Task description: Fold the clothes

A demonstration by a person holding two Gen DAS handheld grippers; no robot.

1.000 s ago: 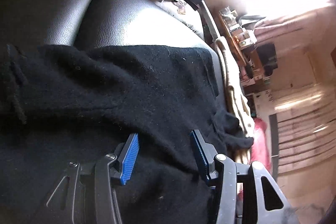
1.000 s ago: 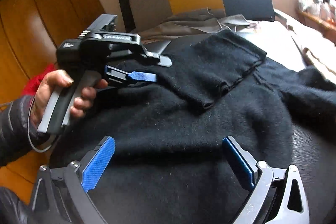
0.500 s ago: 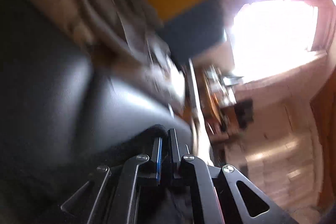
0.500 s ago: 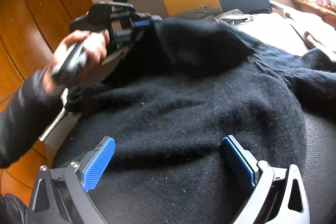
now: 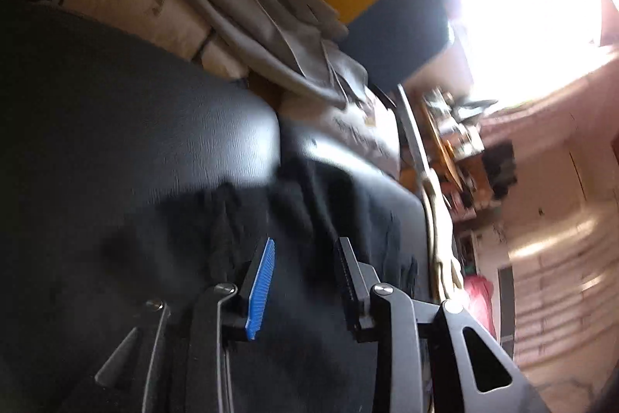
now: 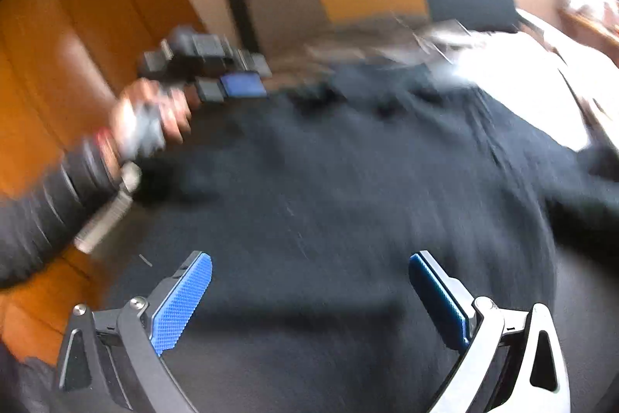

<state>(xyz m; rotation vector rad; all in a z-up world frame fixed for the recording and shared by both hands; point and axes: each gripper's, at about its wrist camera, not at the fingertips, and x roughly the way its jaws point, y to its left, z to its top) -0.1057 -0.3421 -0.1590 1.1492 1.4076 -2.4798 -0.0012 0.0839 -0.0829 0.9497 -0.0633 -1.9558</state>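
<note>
The black sweater (image 6: 348, 204) lies spread on the dark leather seat (image 5: 162, 126), so most folding is still left. The left gripper (image 5: 305, 277) is opening with nothing pinched. The right gripper (image 6: 309, 293) hangs wide open and empty above the sweater.

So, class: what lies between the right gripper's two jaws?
Only the black sweater, spread flat below the open right gripper; the jaws pinch nothing. The right wrist view shows this.

Both wrist views look down, close, over the same black sweater (image 6: 348, 200) from opposite sides.
</note>
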